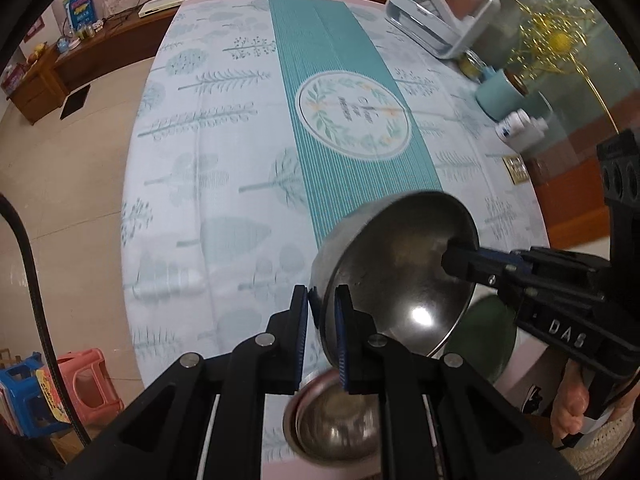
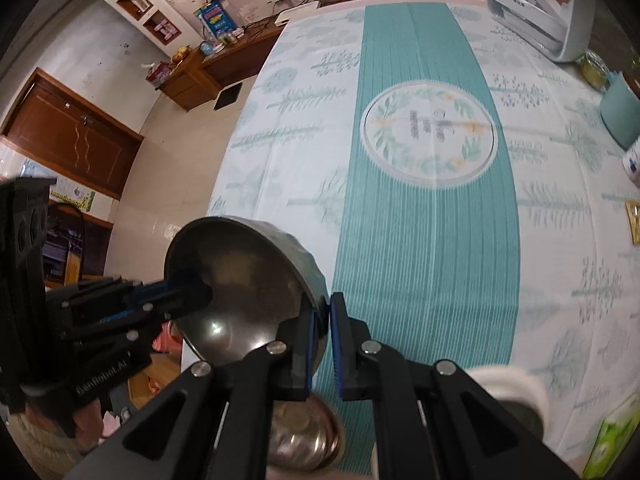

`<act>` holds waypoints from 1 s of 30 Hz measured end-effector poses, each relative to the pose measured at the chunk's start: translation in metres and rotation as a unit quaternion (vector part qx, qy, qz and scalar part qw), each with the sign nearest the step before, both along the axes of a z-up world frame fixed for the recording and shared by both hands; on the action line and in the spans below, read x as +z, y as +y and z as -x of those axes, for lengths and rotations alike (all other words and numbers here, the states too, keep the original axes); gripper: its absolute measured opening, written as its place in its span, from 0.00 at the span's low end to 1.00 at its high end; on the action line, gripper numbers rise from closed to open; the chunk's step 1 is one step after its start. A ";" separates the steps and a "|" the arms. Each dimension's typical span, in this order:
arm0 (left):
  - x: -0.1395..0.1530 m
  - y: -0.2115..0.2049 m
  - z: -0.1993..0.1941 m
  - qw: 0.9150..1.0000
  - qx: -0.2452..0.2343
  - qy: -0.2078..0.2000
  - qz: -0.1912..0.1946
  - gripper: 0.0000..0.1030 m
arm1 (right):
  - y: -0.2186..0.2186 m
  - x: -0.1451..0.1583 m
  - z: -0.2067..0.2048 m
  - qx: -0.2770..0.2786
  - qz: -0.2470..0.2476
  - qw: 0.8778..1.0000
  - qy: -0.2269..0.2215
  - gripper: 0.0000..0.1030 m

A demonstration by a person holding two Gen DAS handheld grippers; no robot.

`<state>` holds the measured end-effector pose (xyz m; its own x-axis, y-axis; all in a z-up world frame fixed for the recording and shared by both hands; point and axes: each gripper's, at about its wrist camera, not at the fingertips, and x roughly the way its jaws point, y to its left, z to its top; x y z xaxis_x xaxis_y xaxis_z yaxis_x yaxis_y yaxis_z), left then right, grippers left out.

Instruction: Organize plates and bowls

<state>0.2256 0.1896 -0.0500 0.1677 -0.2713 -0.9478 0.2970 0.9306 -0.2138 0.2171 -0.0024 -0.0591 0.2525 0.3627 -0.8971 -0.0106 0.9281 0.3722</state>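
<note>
Left gripper (image 1: pixel 322 336) clamped on steel bowl (image 1: pixel 396 272) rim | right gripper (image 2: pixel 322 350) clamped opposite rim | second bowl (image 1: pixel 336 424) below

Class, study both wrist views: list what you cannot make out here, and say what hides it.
- Lower steel bowl: left wrist view, partly behind the left gripper; blurred.
- Writing in the tablecloth medallion: both views, too blurred.
- Held steel bowl: its underside faces away; the right gripper covers part of its rim.
- Clear box: cut off by the frame edge.

Held bowl (image 1: pixel 394 276) hangs above second bowl (image 1: pixel 336 420) on table (image 1: pixel 224 184).
</note>
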 end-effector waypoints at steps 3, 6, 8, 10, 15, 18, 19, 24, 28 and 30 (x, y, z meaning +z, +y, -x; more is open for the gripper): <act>0.000 0.007 0.024 1.000 -0.002 -0.001 0.003 0.11 | 0.010 -0.002 0.029 0.009 0.001 1.000 0.004 0.07; -0.002 0.013 0.046 1.000 -0.008 0.002 0.003 0.11 | 0.018 -0.006 0.057 0.017 0.004 1.000 0.006 0.07; -0.004 0.015 0.060 1.000 -0.012 0.003 0.005 0.12 | 0.022 -0.010 0.074 0.019 0.001 1.000 0.011 0.07; -0.007 0.017 0.074 1.000 -0.018 0.005 0.010 0.12 | 0.023 -0.013 0.087 0.019 -0.002 1.000 0.014 0.07; -0.021 0.017 0.098 0.999 -0.026 0.019 0.018 0.12 | 0.025 -0.020 0.114 0.017 0.008 1.000 0.014 0.07; -0.034 0.016 0.110 0.999 -0.030 0.025 0.012 0.12 | 0.026 -0.028 0.125 0.018 0.011 1.000 0.023 0.07; -0.038 0.015 0.112 0.999 -0.030 0.029 0.009 0.13 | 0.027 -0.032 0.128 0.018 0.013 0.999 0.025 0.07; -0.061 0.015 0.124 0.998 -0.028 0.050 -0.002 0.13 | 0.031 -0.053 0.136 0.019 0.016 0.999 0.048 0.07; -0.073 0.017 0.128 0.998 -0.023 0.061 -0.006 0.13 | 0.035 -0.062 0.136 0.023 0.020 0.998 0.055 0.09; -0.079 0.019 0.129 0.997 -0.021 0.068 -0.007 0.14 | 0.037 -0.065 0.135 0.025 0.020 0.998 0.058 0.09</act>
